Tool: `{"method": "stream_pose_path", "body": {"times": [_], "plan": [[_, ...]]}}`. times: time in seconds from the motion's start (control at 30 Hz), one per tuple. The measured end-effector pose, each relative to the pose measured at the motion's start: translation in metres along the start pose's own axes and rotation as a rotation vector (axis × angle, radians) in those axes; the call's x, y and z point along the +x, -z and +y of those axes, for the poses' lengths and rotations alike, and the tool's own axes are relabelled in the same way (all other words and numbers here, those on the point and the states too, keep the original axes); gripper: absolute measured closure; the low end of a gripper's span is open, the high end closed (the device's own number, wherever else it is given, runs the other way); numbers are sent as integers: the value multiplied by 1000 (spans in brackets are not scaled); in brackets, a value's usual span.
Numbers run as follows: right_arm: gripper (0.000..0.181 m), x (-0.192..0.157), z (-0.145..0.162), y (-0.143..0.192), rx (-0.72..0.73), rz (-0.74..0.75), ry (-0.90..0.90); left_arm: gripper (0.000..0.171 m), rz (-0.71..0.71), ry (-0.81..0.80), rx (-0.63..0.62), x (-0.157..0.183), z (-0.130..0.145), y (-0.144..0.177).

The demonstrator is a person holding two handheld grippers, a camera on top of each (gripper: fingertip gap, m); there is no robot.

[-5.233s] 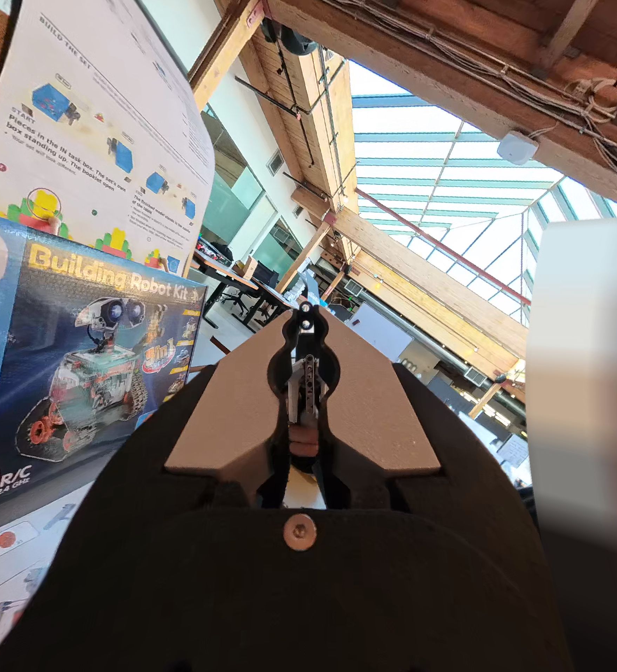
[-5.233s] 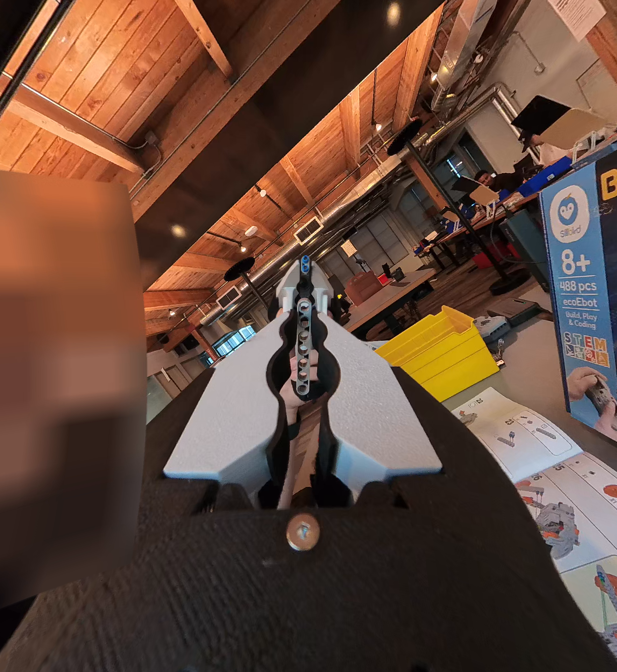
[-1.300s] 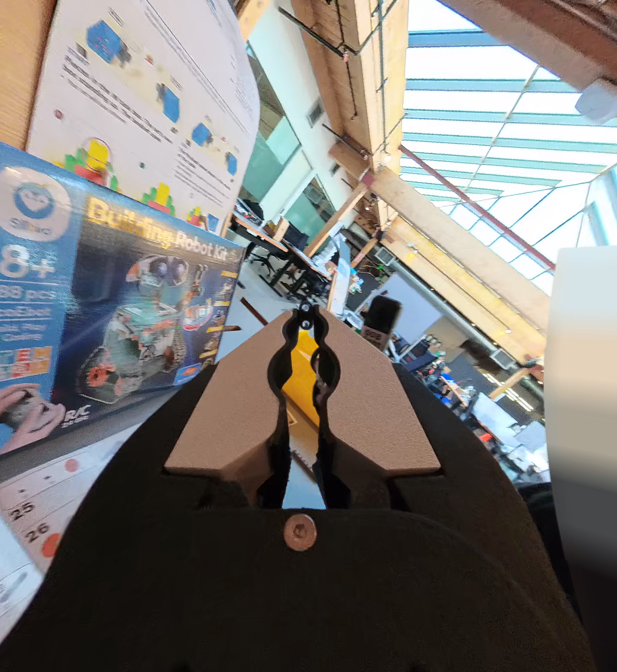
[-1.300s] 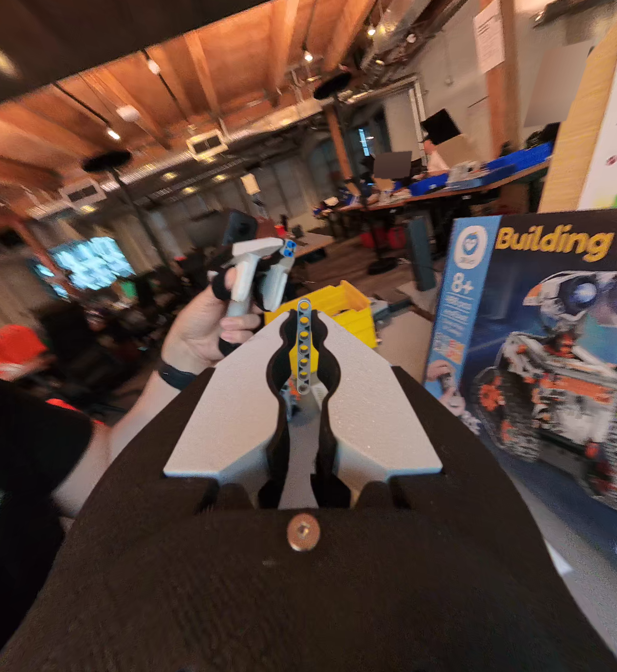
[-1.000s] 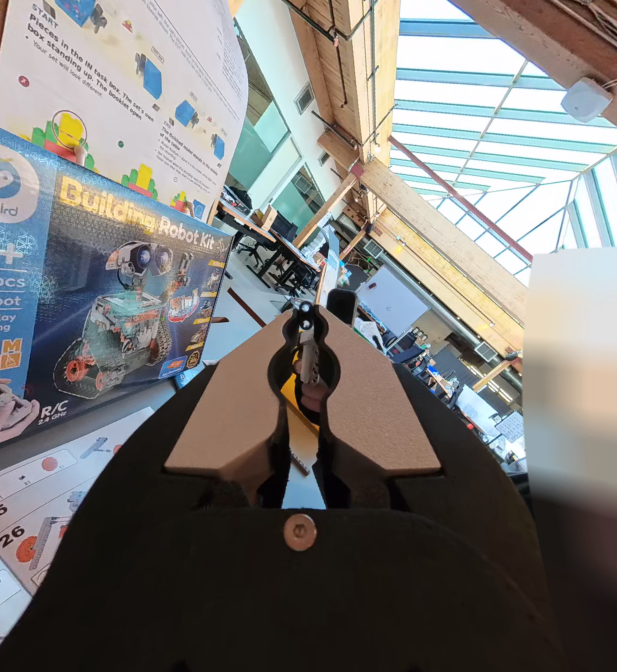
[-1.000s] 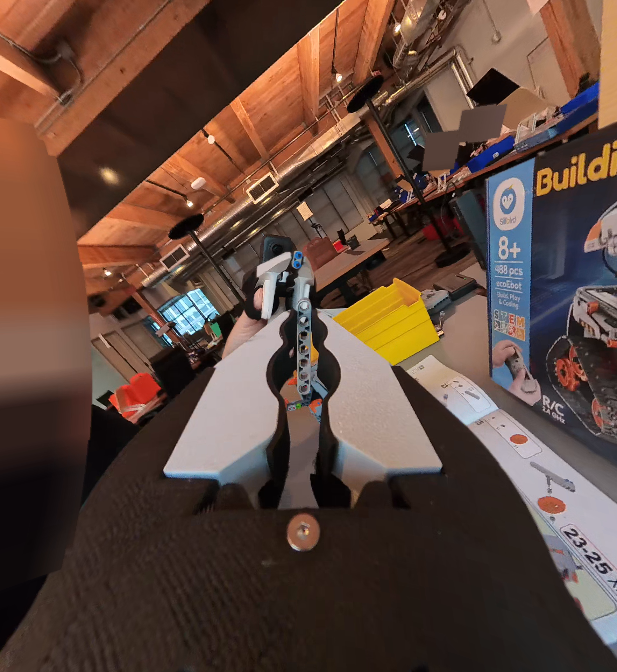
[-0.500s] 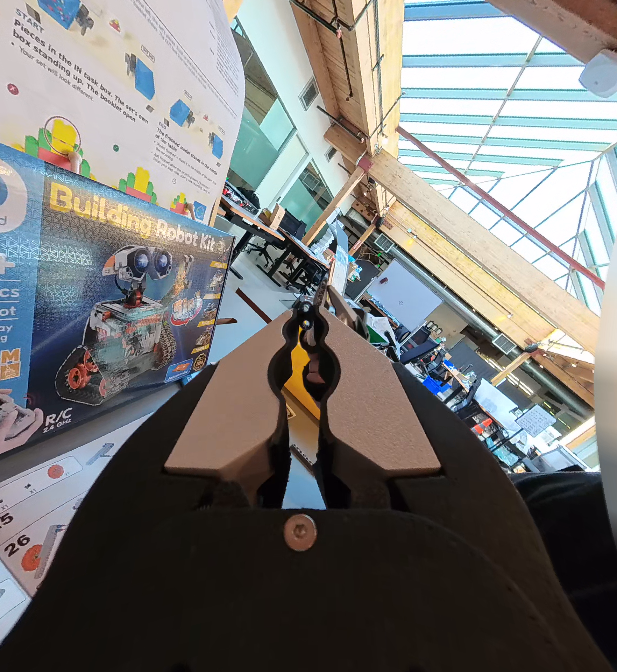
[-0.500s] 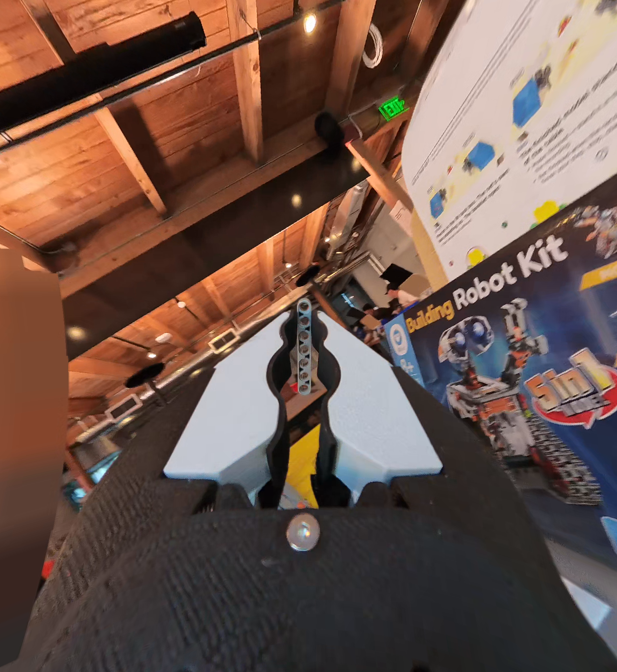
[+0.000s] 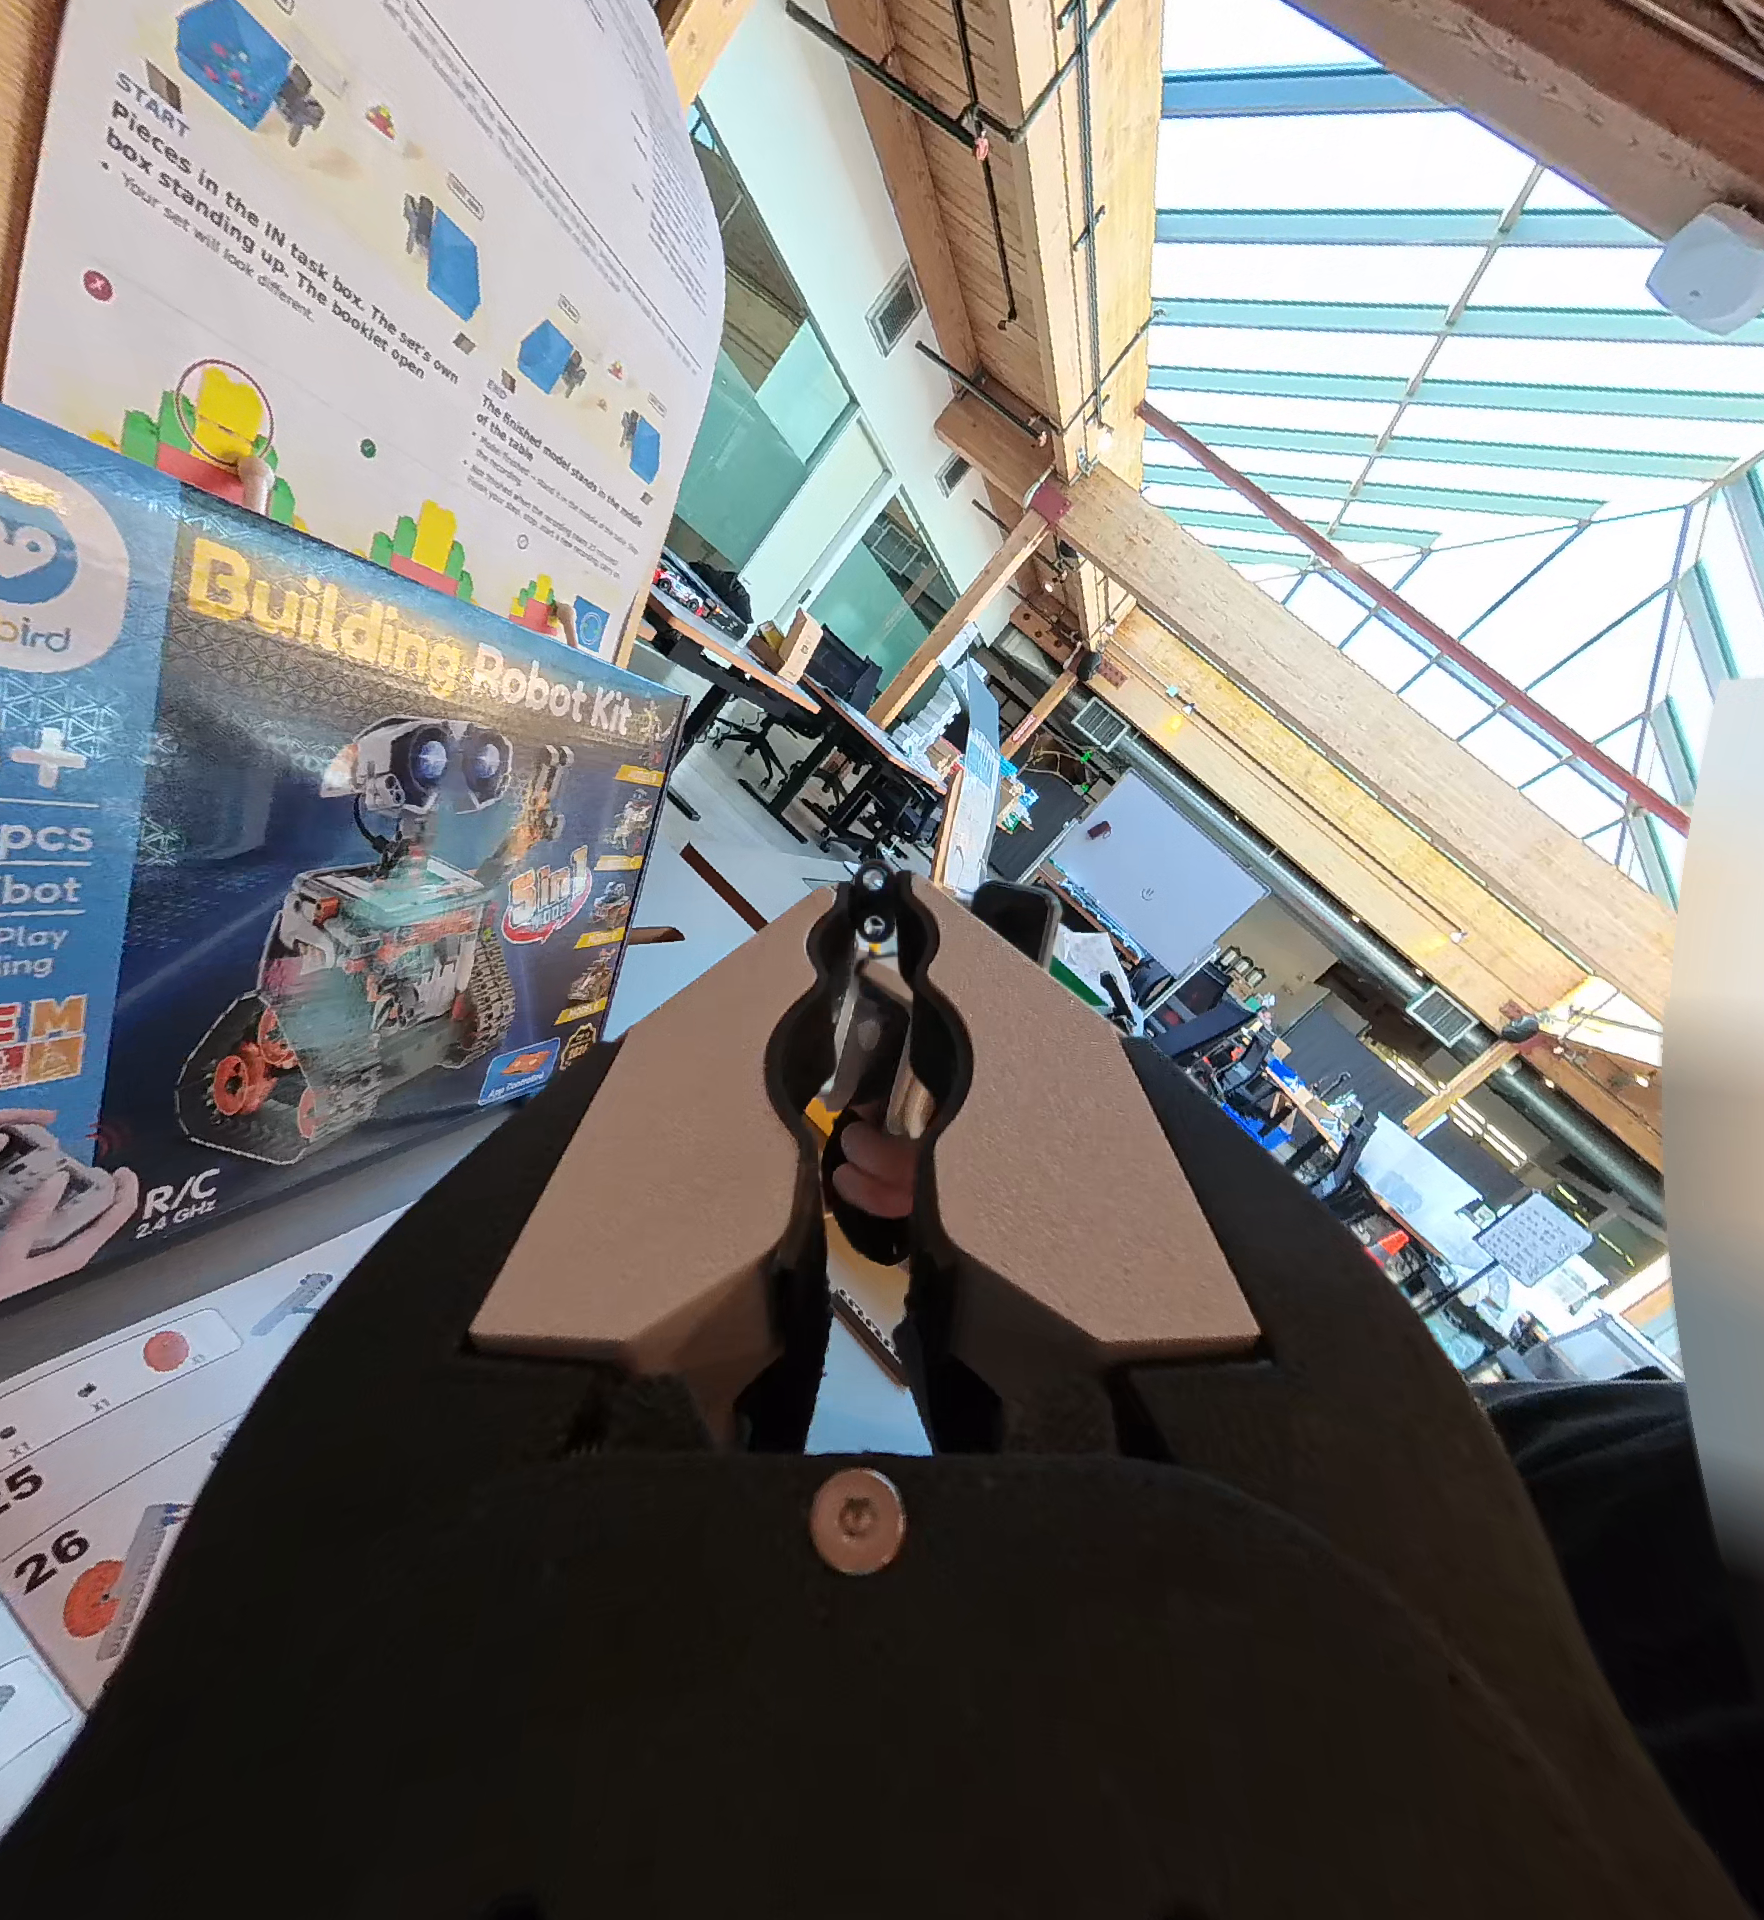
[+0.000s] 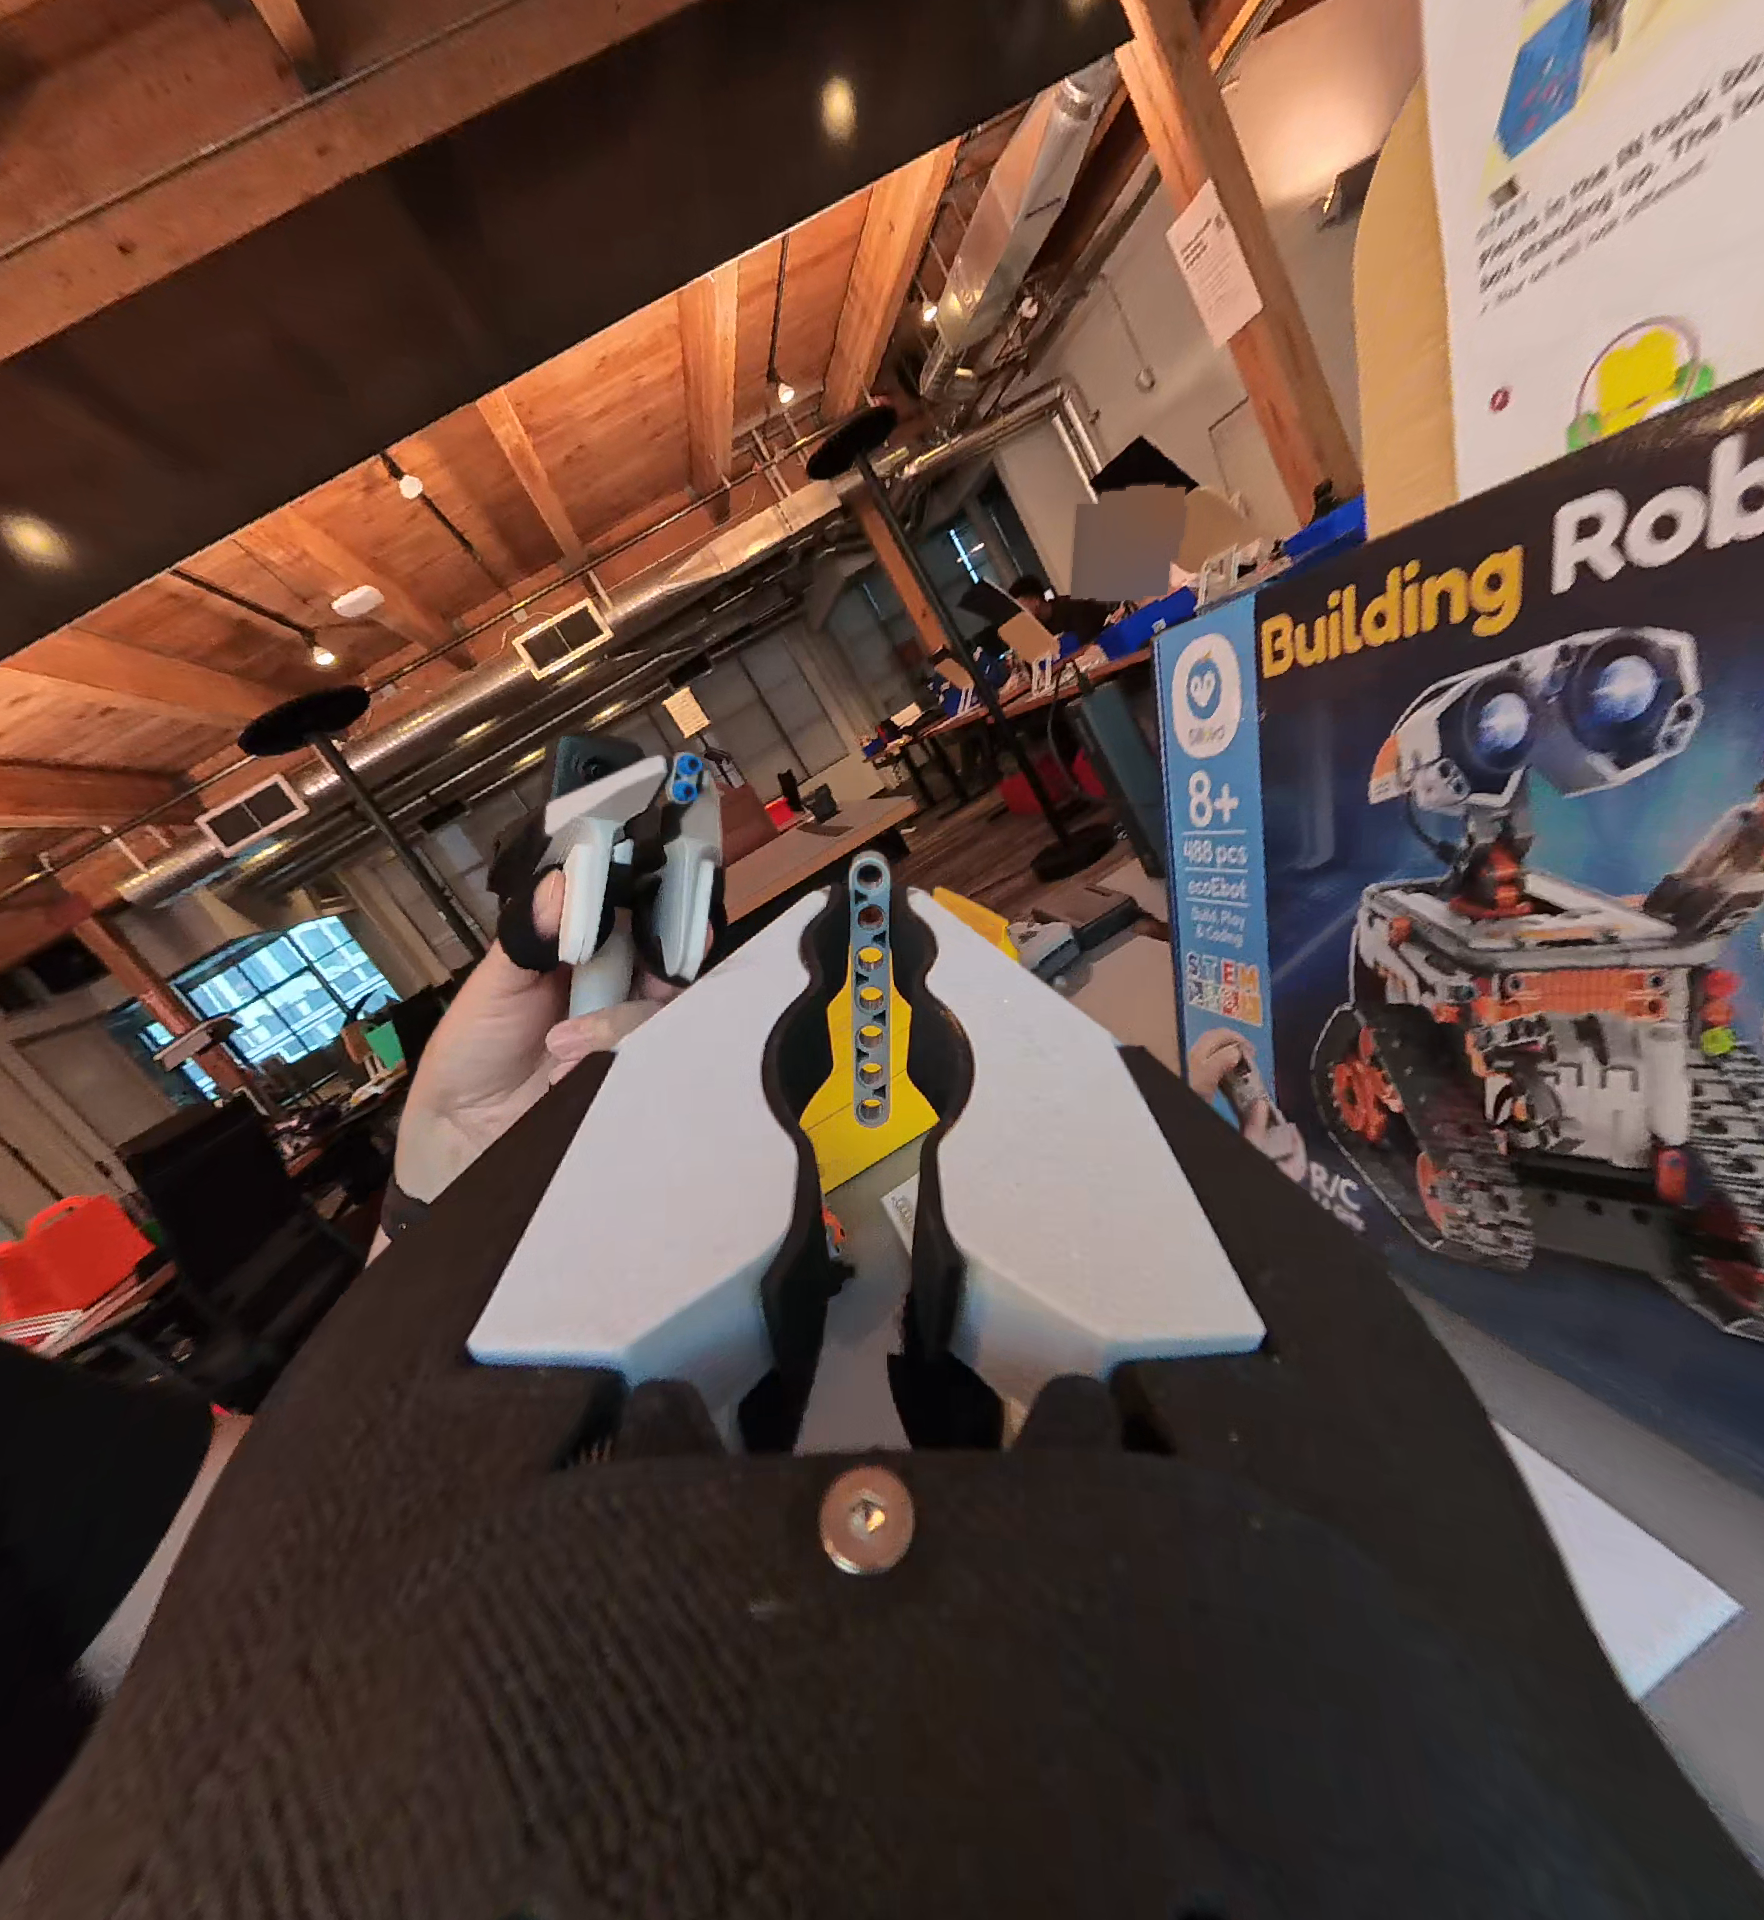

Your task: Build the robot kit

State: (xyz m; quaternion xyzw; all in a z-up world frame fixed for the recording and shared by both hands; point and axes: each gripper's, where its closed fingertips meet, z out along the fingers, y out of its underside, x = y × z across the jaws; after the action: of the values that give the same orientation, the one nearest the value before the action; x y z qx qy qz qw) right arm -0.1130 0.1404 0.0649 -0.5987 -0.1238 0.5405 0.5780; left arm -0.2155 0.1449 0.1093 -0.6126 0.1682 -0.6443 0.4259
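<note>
Right tool [image 10: 870, 883] clamped on a grey beam w/ holes [image 10: 870, 1003], beam upright between the pads, top end sticking just past the tips. Left tool [image 9: 873, 899] pinched on a small blue pin piece [image 10: 688, 792]; in the left wrist view only a small dark bit shows at the tips, blue colour only clear from the right wrist view. In the right wrist view the left tool [image 10: 670, 805] sits up-left of the beam, held by a hand [image 10: 504, 1029], apart from the beam, not touching.

Behind the right tool: yellow bin [image 10: 862, 1117] on the table [image 10: 1117, 997]. Blue robot kit box [image 10: 1543, 935] stands upright to the right, near. White instruction booklet [image 9: 57, 1455] lies open on the table below the box in the left wrist view. White poster [image 9: 369, 281] stands behind the box.

Through the left tool's gap something grey + a fingertip show, prob. the right tool and the hand holding it, too hidden to be sure.
</note>
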Motion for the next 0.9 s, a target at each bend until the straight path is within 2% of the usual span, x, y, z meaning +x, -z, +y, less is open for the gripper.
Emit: {"method": "stream_pose_path", "body": {"times": [0.17,0.47,0.9], "plan": [[176,-1,8,-5,-28,-3,14,166,-5,0,19,-2,-3,2],[176,1,-15,9,37,31,59,167,0,-15,68,0,-12,7],[176,-6,-24,13,21,34,118,167,-49,-38,166,-7,-37,33]]}}
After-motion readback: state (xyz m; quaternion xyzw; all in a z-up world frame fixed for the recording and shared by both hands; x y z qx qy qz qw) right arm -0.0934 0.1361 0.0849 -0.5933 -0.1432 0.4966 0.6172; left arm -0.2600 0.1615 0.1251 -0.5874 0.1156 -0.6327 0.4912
